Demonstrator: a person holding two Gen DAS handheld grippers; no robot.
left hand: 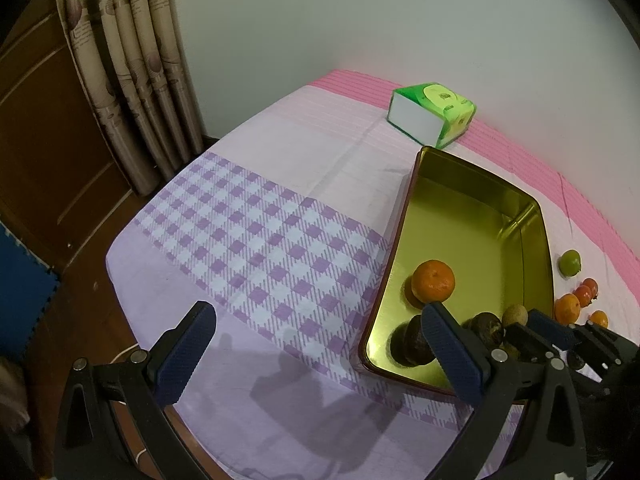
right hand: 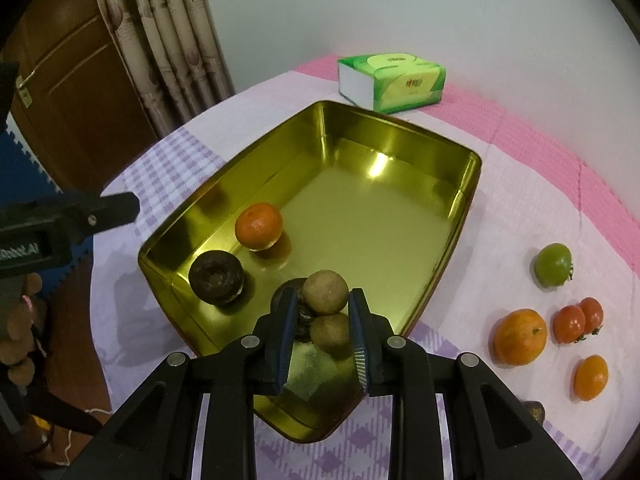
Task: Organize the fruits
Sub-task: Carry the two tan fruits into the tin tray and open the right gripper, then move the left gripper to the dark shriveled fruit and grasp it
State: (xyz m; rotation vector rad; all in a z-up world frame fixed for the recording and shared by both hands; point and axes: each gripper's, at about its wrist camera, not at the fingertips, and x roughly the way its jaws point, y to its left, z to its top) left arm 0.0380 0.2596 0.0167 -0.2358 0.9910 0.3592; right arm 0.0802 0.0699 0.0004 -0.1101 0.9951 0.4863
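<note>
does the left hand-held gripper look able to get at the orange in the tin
Probably yes: the left hand-held gripper is open and empty, and the orange sits uncovered in the gold tin just ahead. Only the low wall intervenes.

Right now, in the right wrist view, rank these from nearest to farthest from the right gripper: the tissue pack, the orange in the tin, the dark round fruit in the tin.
From the right gripper:
1. Dark round fruit, in the tin's near-left corner.
2. Orange, farther in, left side of the tin.
3. Tissue pack, beyond the tin's far rim, by the wall.
</note>
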